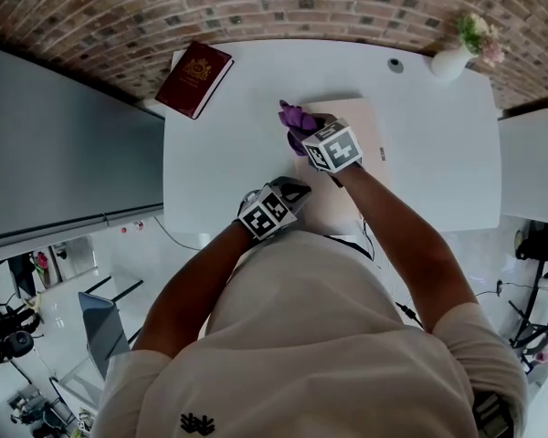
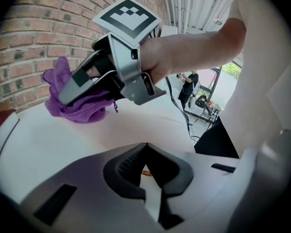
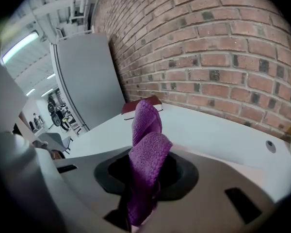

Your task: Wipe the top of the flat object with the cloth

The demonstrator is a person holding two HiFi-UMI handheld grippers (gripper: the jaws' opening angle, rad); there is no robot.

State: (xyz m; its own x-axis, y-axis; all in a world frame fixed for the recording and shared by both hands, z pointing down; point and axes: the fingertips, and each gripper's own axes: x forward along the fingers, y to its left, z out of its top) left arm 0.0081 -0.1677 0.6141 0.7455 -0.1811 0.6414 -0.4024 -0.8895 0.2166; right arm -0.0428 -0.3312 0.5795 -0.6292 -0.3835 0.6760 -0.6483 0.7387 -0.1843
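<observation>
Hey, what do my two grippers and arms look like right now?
The left gripper and right gripper are grey, angular tools with black padded jaws. Each carries a white cube with black square markers. The arms are bare below short, light-coloured T-shirt sleeves.

**Layout on the bench, as viewed from above**

The flat object (image 1: pixel 363 119) is laid on the bench (image 1: pixel 215 162), right of centre and toward the near edge. The cloth (image 1: pixel 296 115) is held at its far left corner by the right gripper (image 1: pixel 303 133). The left gripper (image 1: pixel 295 188) is placed by its near left edge. A book (image 1: pixel 194 78) is set at the bench's far left corner and a vase (image 1: pixel 449 62) at the far right.
</observation>
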